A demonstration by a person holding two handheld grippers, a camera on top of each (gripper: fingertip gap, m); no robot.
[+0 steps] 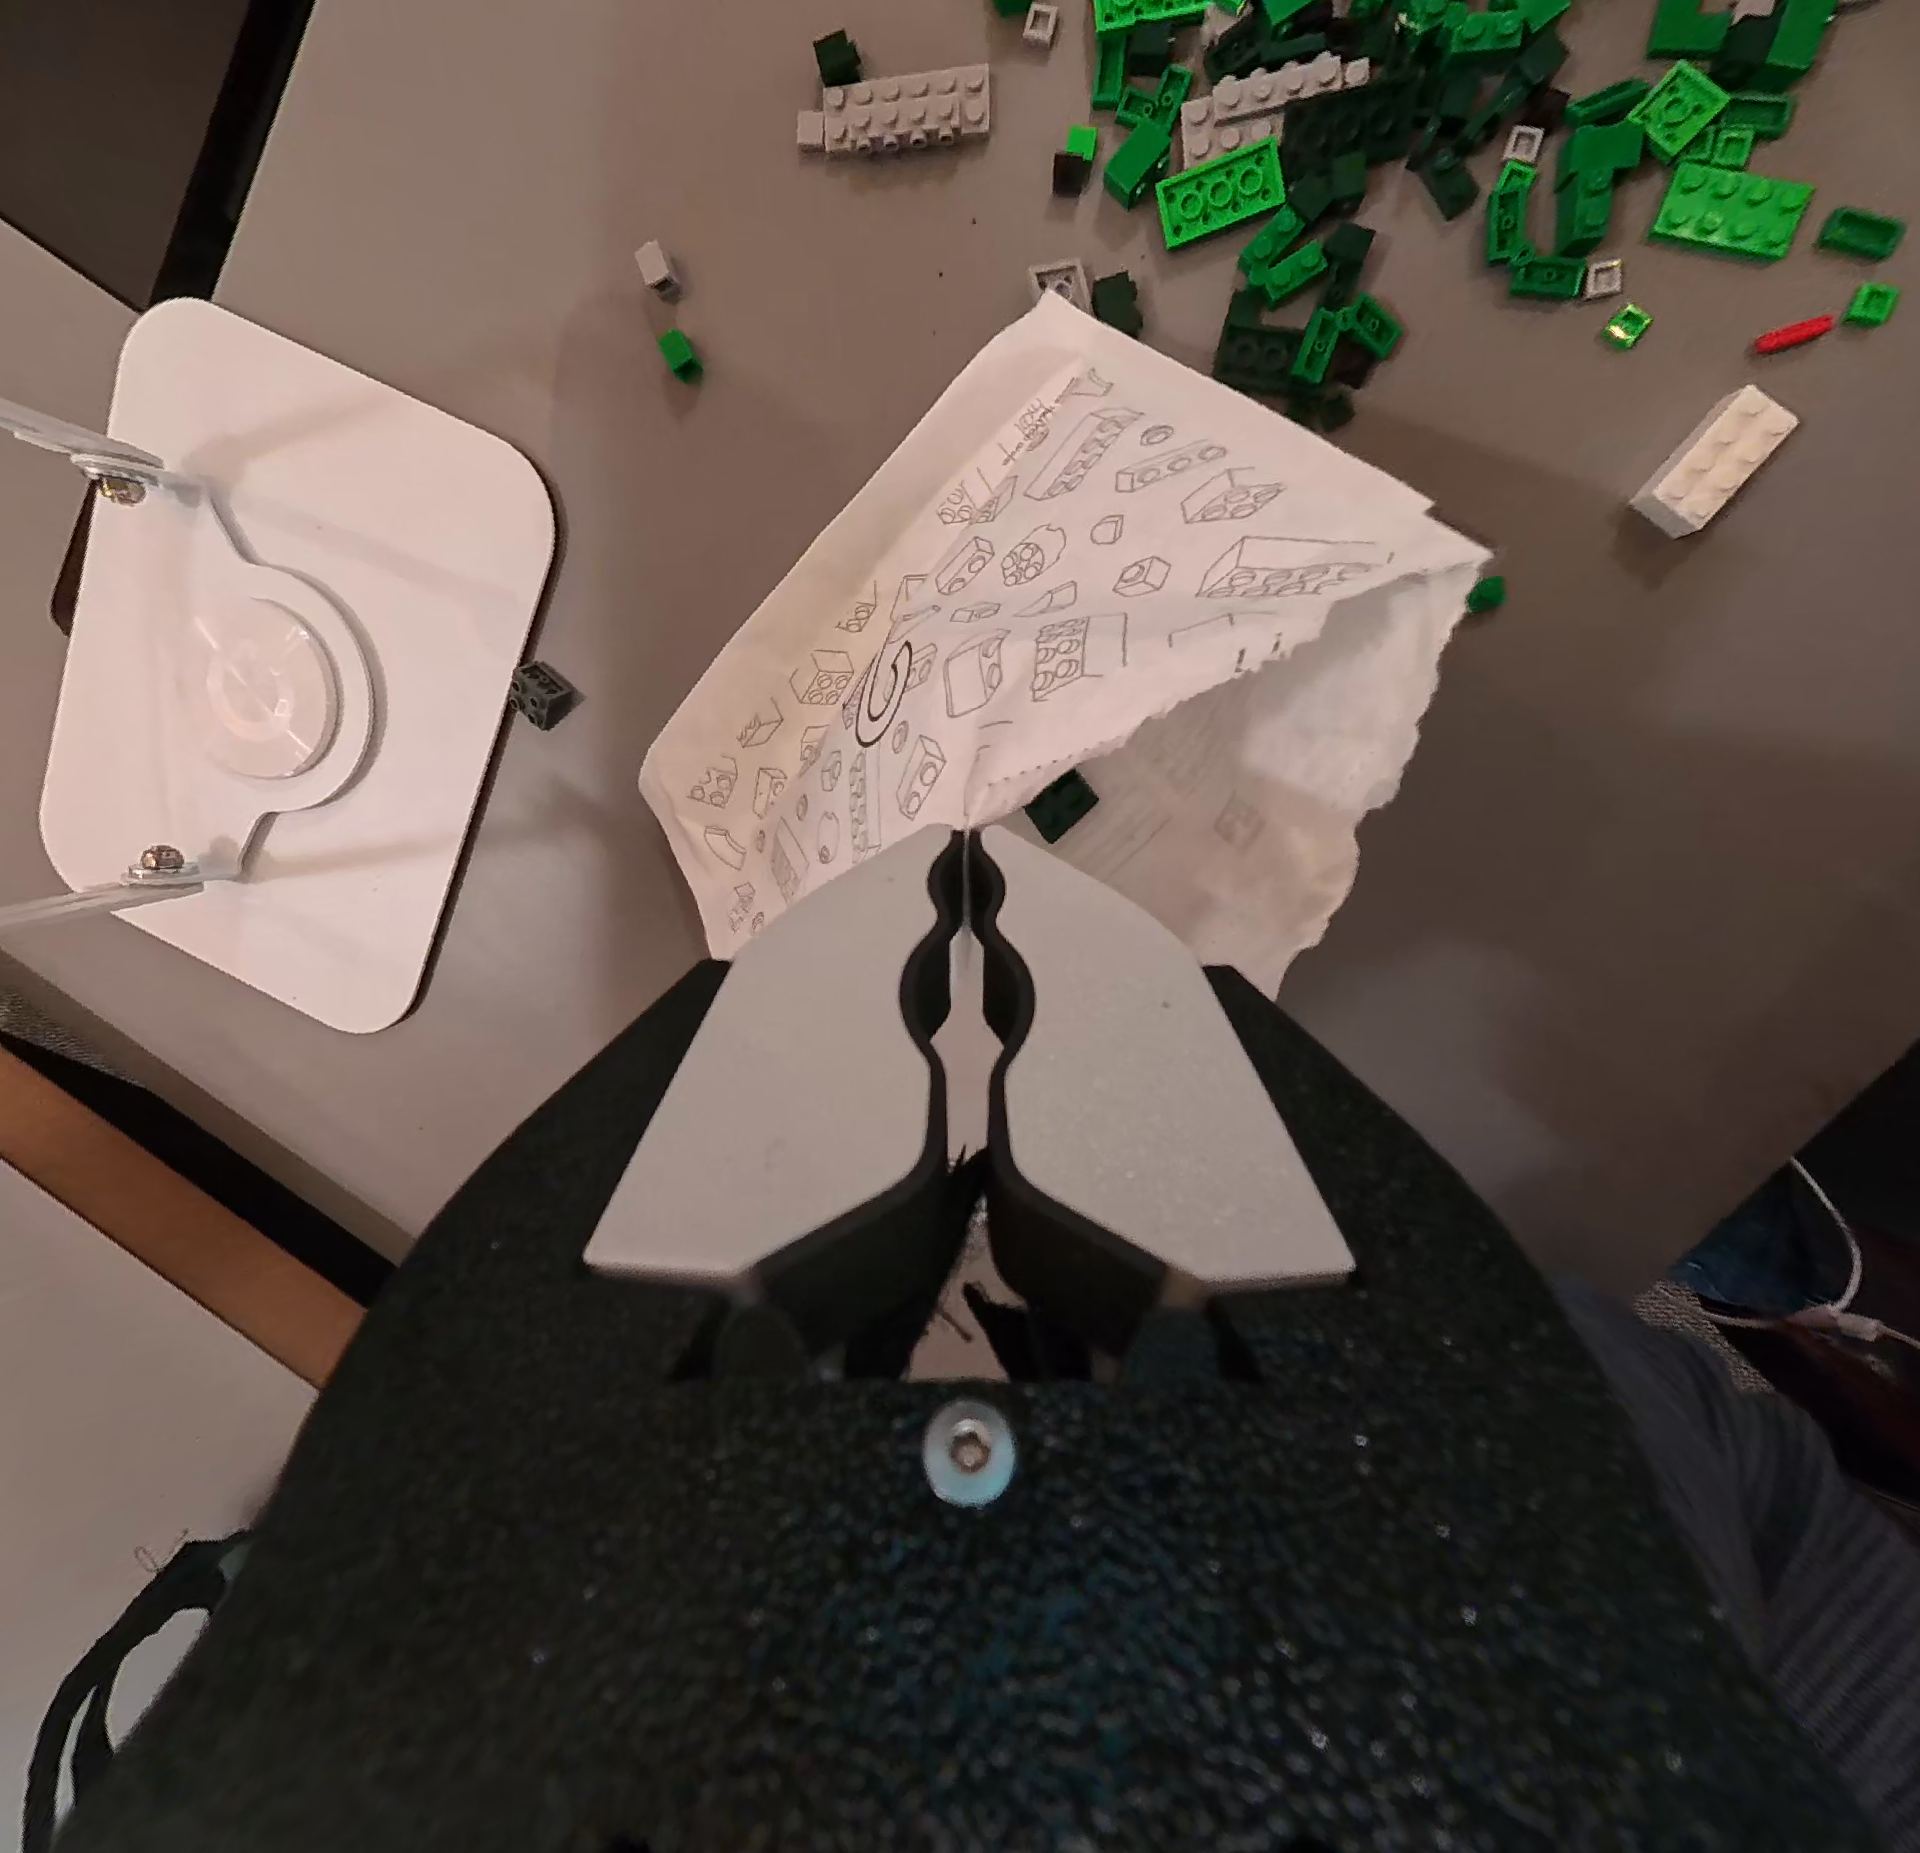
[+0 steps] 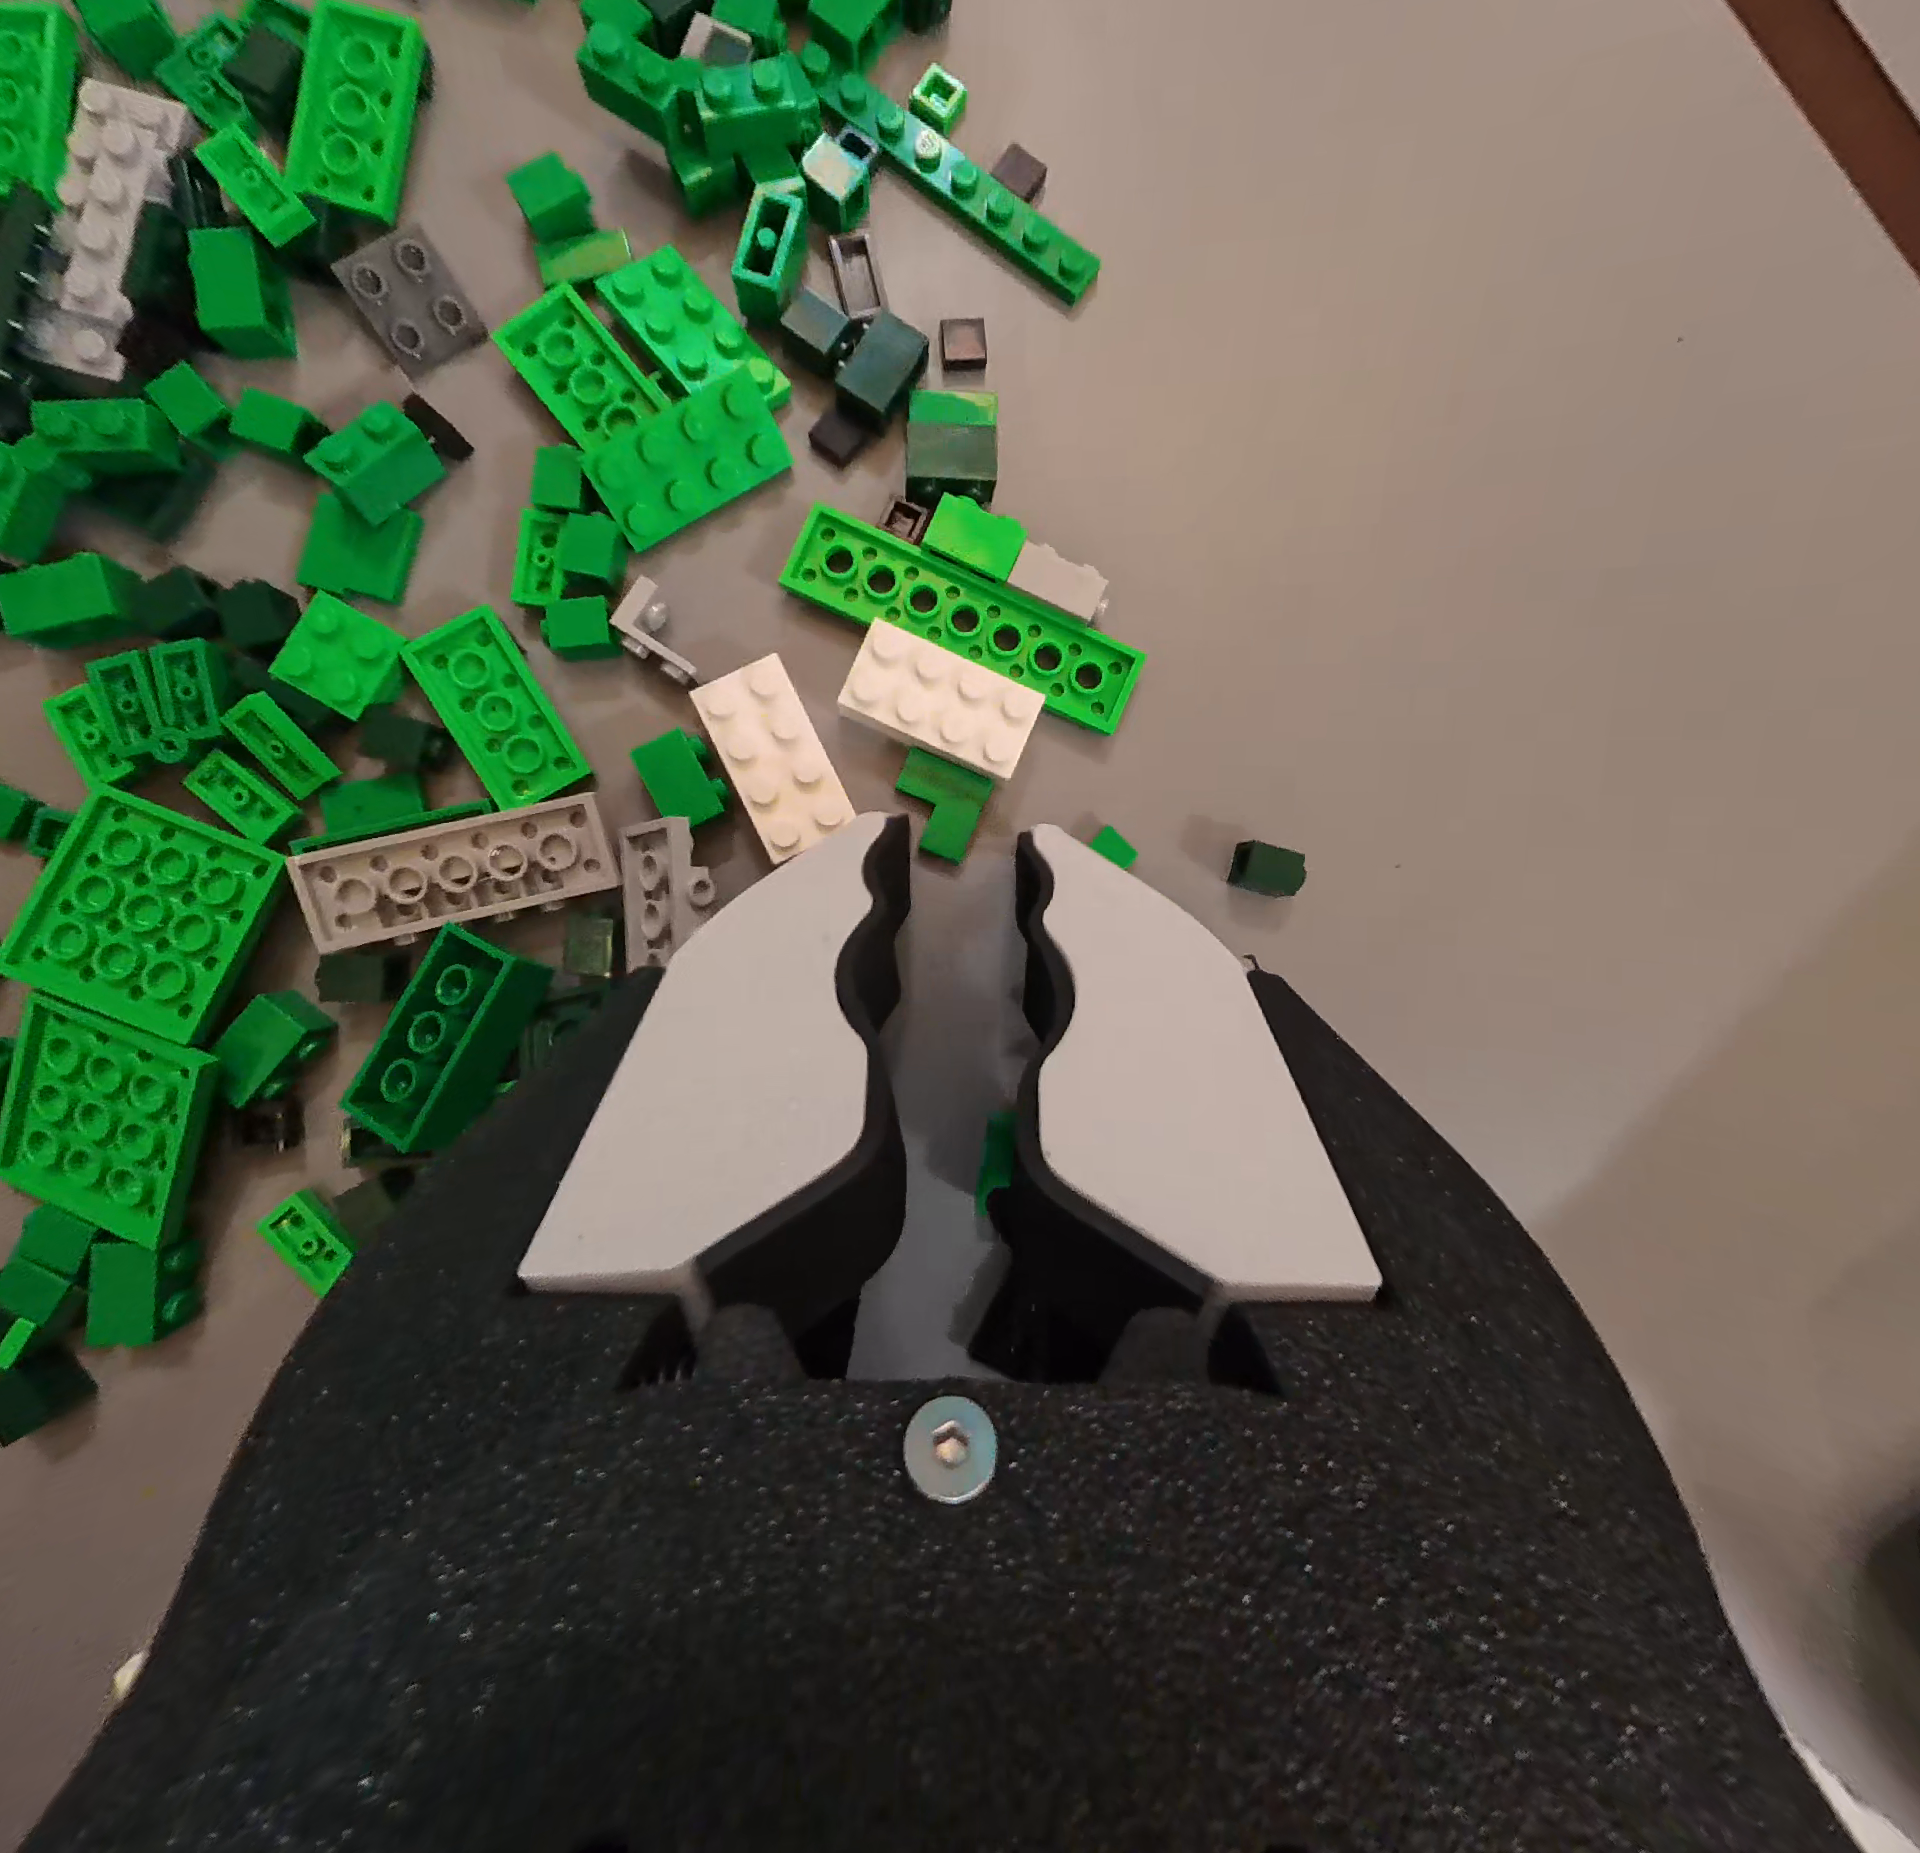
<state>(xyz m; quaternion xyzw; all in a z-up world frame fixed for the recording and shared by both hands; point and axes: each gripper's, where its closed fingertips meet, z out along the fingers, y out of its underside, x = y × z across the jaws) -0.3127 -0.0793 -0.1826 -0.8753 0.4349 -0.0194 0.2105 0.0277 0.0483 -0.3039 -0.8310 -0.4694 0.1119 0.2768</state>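
Note:
My left gripper (image 1: 968,839) is shut on the torn edge of a white paper bag (image 1: 1039,598) printed with brick outlines, holding it lifted over the grey table. A dark green brick (image 1: 1062,804) lies under the bag's open mouth. My right gripper (image 2: 966,847) is open, low over the table at the edge of a spread of green bricks. A small green angled piece (image 2: 951,801) lies just ahead of its tips. Two white bricks (image 2: 774,754) (image 2: 940,697) lie close by, the second on a long green plate (image 2: 966,614).
A heap of green, dark green and grey bricks (image 1: 1455,110) covers the far right of the table; it also fills the left of the right wrist view (image 2: 312,556). A white stand base (image 1: 301,660) sits at the left. A white brick (image 1: 1714,458) lies apart. The grippers' ends are close to 40 cm from one another.

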